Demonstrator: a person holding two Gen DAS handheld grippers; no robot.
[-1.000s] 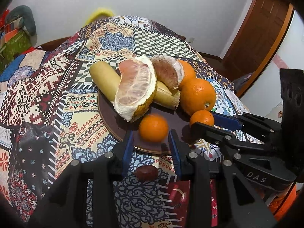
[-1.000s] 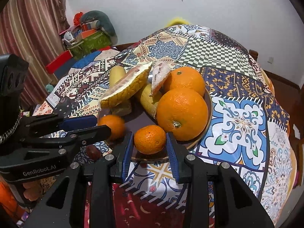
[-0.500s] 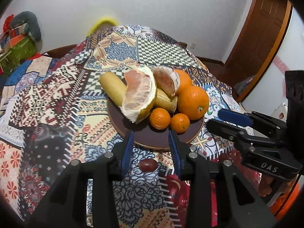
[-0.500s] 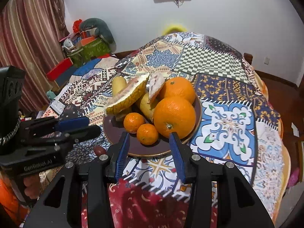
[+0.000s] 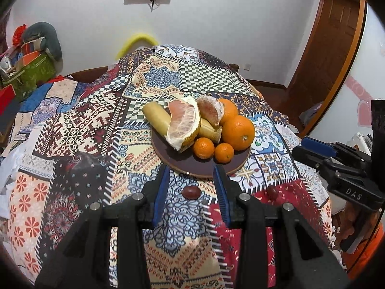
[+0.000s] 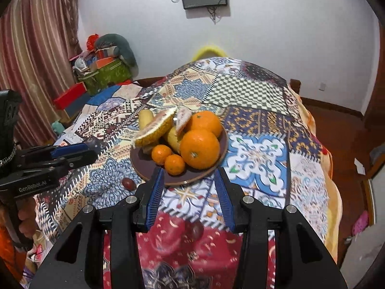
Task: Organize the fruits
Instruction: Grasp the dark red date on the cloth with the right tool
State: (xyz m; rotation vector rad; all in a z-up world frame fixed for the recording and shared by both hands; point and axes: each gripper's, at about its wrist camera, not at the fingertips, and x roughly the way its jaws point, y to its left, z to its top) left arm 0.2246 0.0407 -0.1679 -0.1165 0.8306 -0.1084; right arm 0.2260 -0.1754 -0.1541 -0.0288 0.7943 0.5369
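A brown plate (image 5: 182,162) (image 6: 142,166) on the patchwork cloth holds two small mandarins (image 5: 204,147) (image 6: 175,164), two large oranges (image 5: 238,132) (image 6: 199,148), pomelo pieces (image 5: 184,124) (image 6: 154,127) and a yellow fruit (image 5: 156,118). A dark red grape (image 5: 191,192) (image 6: 128,183) lies on the cloth between my left gripper's (image 5: 191,171) open fingers. A second grape (image 5: 272,190) (image 6: 193,230) lies between my right gripper's (image 6: 190,173) open fingers. Both grippers are empty and stand back from the plate.
The table (image 5: 79,130) is covered by a patchwork cloth that drops off at the edges. A pile of boxes and bags (image 6: 103,69) stands at the back left by a curtain (image 6: 31,60). A wooden door (image 5: 329,48) is at the right.
Both grippers have pulled back and up from the plate. The two mandarins that were between the fingers now rest on the plate, and the second grape has come into view.
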